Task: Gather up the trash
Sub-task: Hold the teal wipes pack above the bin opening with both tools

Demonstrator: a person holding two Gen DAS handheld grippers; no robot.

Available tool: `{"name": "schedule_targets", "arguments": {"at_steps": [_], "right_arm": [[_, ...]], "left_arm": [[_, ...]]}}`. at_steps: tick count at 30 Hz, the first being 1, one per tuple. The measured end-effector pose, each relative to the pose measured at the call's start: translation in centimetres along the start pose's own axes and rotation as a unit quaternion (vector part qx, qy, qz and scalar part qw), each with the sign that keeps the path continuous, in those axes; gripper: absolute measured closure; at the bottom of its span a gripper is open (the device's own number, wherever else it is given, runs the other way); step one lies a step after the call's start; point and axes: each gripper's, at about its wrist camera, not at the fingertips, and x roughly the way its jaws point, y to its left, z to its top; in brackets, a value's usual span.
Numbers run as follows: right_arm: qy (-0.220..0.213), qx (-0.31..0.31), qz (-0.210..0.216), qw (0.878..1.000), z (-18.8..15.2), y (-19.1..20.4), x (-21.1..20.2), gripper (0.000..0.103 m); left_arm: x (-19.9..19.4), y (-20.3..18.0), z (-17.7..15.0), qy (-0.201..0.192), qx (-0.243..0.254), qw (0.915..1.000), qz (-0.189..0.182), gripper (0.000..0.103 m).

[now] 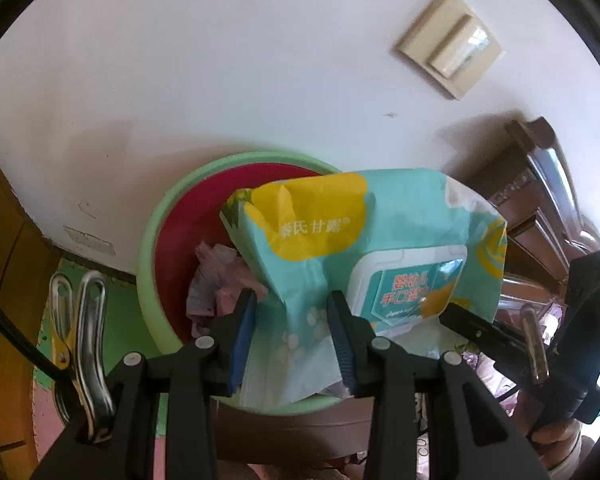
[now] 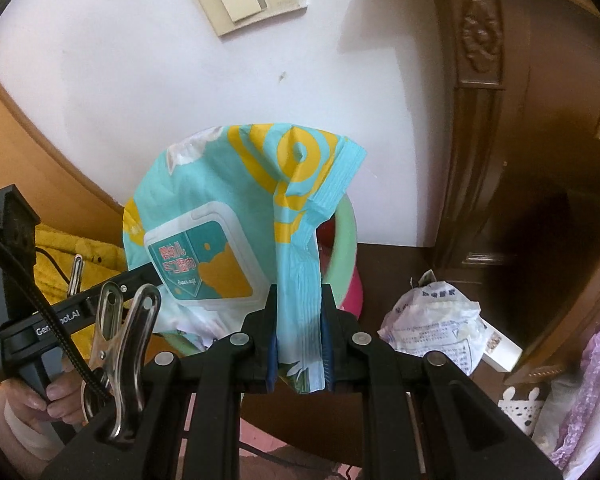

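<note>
I hold an empty wet-wipes packet (image 1: 364, 240) stretched between both tools above a green-rimmed bin (image 1: 156, 240) with a red liner, which stands against a white wall (image 1: 220, 80). My left gripper (image 1: 292, 312) is clenched on one crumpled end of the teal and yellow packet, its blue-padded fingers (image 1: 242, 332) pinching the film. My right gripper (image 2: 298, 320) is clamped on the other end, the film running down between its pads (image 2: 272, 348). The packet's white flip lid (image 2: 204, 256) faces the cameras. Inside the bin, near the rim closest to me, lies crumpled pinkish paper (image 1: 216, 280). A beige wall switch (image 1: 448, 44) sits above on the wall, and carved dark wooden furniture (image 2: 500, 120) stands to the right. In the right wrist view a crumpled white printed wrapper (image 2: 432, 324) lies on a dark surface beside the bin, well clear of both tools. A hand (image 2: 40, 400) grips the left tool's handle at that picture's lower left edge.
</note>
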Motion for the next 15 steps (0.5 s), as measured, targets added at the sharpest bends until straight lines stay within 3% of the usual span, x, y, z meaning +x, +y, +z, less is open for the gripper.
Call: {"name": "schedule_targets", "arguments": {"at_steps": [11,15], "right_arm": [[0.02,0.015,-0.03,0.999,1.6,1.2,4.2,0.084],[0.025,0.012,-0.051,0.998,2.2,1.9,5.3,0.078]], "left_arm": [[3.5,2.3,2.1,0.042,-0.008,0.9989,0.016,0.062],[4.1,2.7,2.4,0.056,-0.011,0.9983,0.015,0.06]]}}
